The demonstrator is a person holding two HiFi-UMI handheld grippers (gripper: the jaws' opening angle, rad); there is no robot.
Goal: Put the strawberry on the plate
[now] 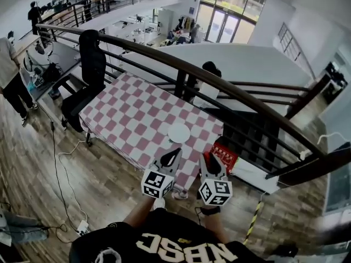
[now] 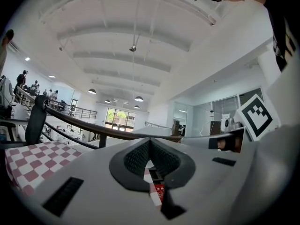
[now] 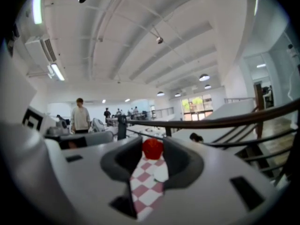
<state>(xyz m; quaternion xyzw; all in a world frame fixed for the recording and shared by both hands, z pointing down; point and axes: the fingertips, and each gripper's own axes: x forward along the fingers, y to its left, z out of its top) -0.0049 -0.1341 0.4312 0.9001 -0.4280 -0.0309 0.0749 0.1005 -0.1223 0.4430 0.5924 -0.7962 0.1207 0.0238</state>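
A red strawberry [image 3: 153,148] sits between the tips of my right gripper [image 3: 153,145], which is shut on it and held in the air. Below it in the right gripper view lie the white plate [image 3: 161,173] and the pink-and-white checked tablecloth [image 3: 144,187]. In the head view the plate [image 1: 179,132] stands empty near the table's near right edge. Just short of it are my left gripper [image 1: 174,155] and my right gripper [image 1: 210,159]. The left gripper [image 2: 150,143] is shut on nothing. I cannot make out the strawberry in the head view.
The checked table [image 1: 137,116] runs along a dark curved railing [image 1: 219,84]. A red box [image 1: 225,154] lies by the table's right corner, and a black office chair [image 1: 90,75] stands at its left end. Cables [image 1: 60,169] trail over the wooden floor.
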